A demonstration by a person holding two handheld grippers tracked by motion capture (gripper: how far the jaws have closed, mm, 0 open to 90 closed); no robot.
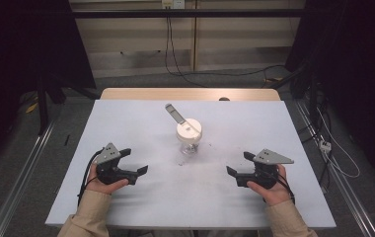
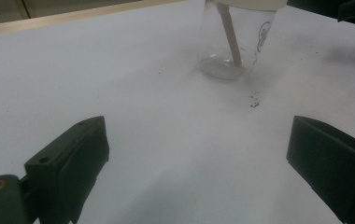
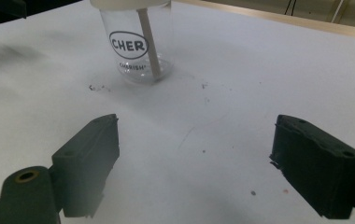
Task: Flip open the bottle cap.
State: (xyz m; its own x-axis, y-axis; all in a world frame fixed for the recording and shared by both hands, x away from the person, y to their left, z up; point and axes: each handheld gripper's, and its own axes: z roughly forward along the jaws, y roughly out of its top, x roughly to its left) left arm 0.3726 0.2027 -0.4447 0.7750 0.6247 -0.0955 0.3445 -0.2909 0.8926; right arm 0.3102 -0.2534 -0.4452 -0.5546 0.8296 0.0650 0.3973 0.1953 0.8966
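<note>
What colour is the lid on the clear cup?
Off-white, cream; the lid shows best in the high view, atop the clear cup.

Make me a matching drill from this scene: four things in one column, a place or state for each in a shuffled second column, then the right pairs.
Things:
1. clear cup
2. stirring stick
3. left gripper
4. right gripper

Places or states:
A. open, at the table's left, nothing between its jaws
B. leans out of the lid, slanting up and left in the high view
C. stands upright mid-table under a white lid
D. open, at the table's right, nothing between its jaws

Pairs: 1-C, 2-B, 3-A, 4-D
</note>
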